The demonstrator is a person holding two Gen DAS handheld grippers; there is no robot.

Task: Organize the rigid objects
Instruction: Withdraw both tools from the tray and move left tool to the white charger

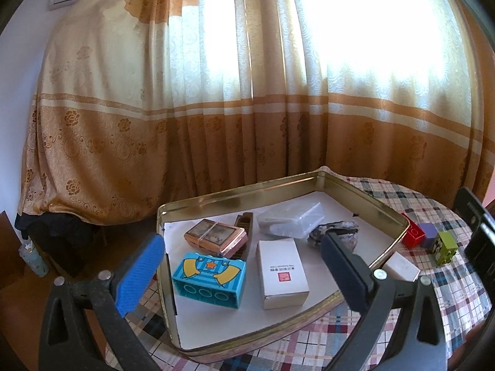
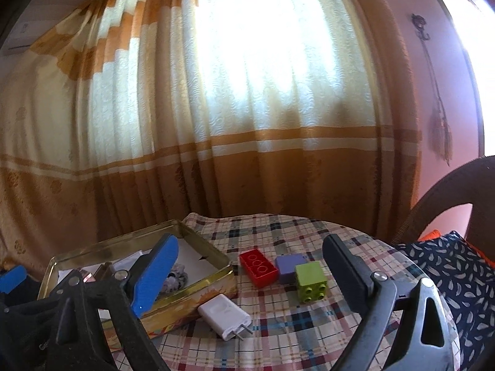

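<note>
The left gripper (image 1: 244, 266) hangs with its jaws spread wide over the gold tin (image 1: 368, 199), holding nothing. Inside the tin lie a blue block (image 1: 210, 279) and a white box (image 1: 281, 273). The right gripper (image 2: 250, 278) is also spread and empty, above the checked cloth (image 2: 309, 334), where a red brick (image 2: 258, 266), a purple cube (image 2: 289, 264), a green block (image 2: 310, 281) and a white charger (image 2: 224, 315) lie just beside the tin.
</note>
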